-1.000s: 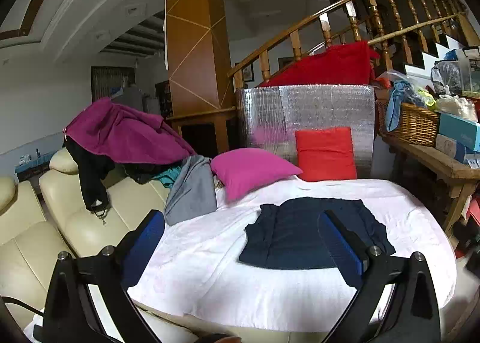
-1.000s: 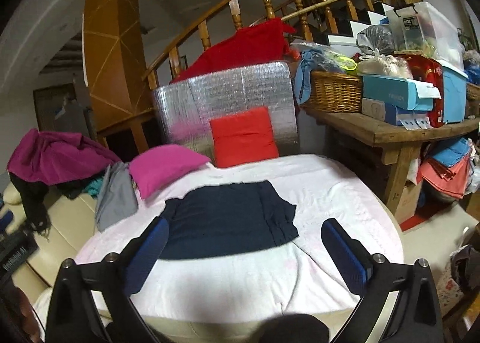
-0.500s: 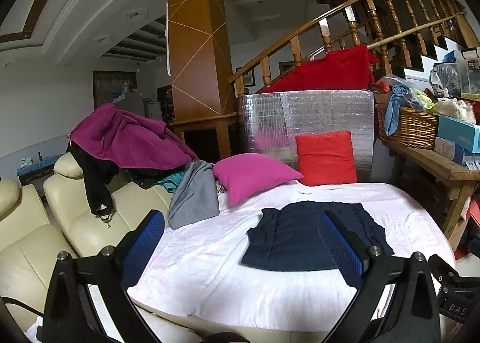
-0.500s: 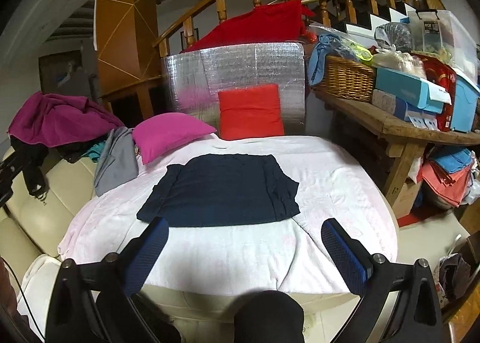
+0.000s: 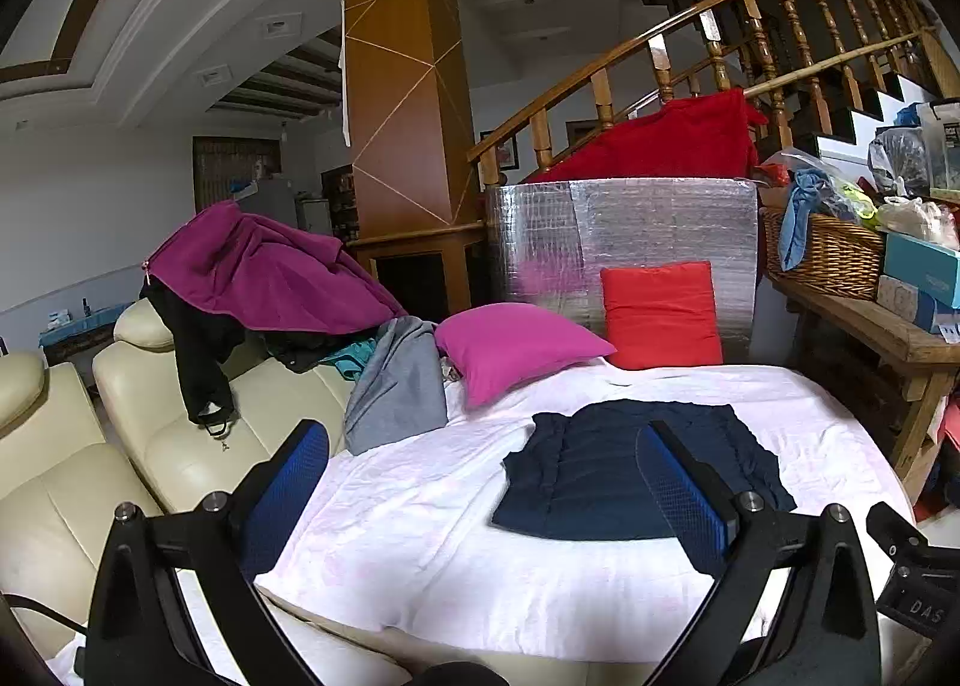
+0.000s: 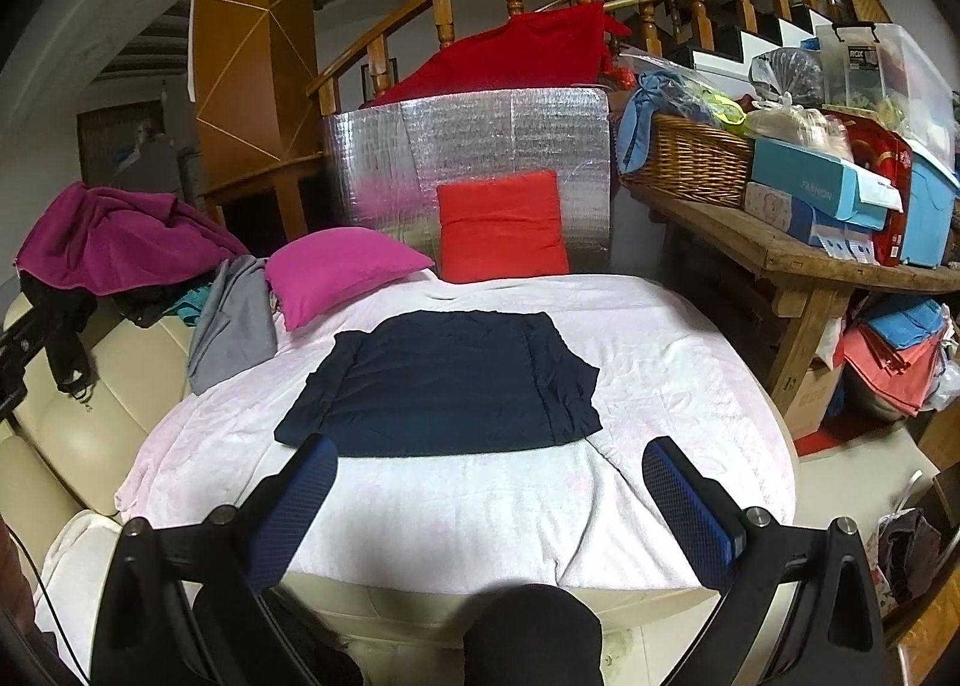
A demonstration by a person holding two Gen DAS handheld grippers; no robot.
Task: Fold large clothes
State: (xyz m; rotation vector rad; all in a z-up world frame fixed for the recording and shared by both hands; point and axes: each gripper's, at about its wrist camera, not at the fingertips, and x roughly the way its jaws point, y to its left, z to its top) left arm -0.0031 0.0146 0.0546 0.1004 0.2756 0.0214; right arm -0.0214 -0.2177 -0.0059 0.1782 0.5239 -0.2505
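A dark navy garment (image 6: 444,383) lies flat, partly folded, mid-bed on the pale pink sheet (image 6: 660,380), toward the pillow edge. The left claw (image 5: 480,488) and right claw (image 6: 489,506) hang spread wide and empty off the near edge.

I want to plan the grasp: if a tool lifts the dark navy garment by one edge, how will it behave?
The navy garment lies flat with soft wrinkles, so it probably droops limply. It looks thin, likely light. It may drag the pink sheet slightly.
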